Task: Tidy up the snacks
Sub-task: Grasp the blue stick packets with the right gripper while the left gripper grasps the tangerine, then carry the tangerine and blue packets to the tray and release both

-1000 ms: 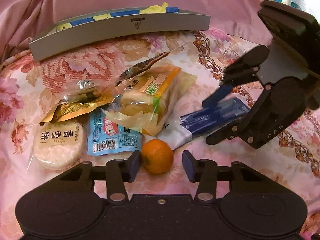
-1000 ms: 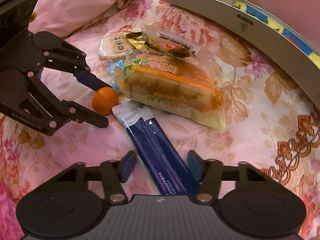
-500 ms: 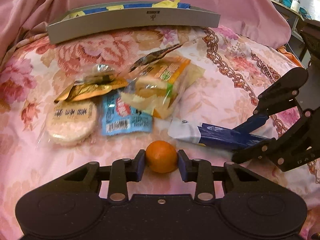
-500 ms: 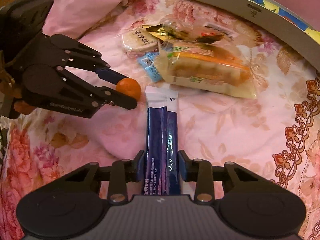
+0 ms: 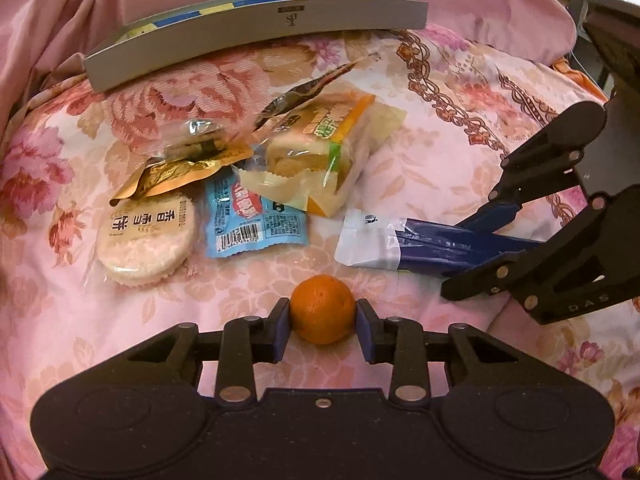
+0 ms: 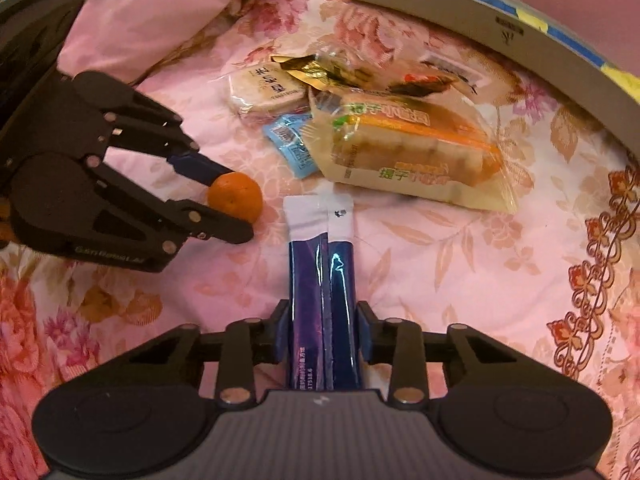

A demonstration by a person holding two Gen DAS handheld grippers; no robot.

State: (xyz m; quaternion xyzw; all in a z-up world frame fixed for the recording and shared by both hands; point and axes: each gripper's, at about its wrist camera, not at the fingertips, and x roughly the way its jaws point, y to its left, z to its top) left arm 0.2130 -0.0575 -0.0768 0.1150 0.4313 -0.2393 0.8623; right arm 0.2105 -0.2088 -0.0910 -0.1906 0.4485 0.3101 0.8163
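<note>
Bedspread (image 5: 460, 148), pink with a floral print, fills both wrist views and carries everything else. At its far edge lies a long grey tray (image 5: 256, 28) with a curved front wall and blue and yellow strips showing inside. Near the middle of the cloth sits a loose heap of snacks: a bread pack (image 5: 320, 152) in clear wrap with orange and green print, a gold wrapper (image 5: 180, 168) touching its left side, a round rice cake (image 5: 146, 240) in clear film below the gold wrapper, and a small light blue packet (image 5: 256, 228) between the rice cake and the bread. The right gripper (image 6: 323, 328) has its two fingers closed against the sides of a dark blue sachet (image 6: 322, 280) with a white end; the sachet points toward the heap, its white end just short of the bread pack. The left gripper (image 5: 322, 320) has its blue pads pressed on either side of a small orange (image 5: 323, 309), gripping it just above or on the cloth; which one cannot be told. The orange sits just left of the sachet's white end, apart from the heap.
</note>
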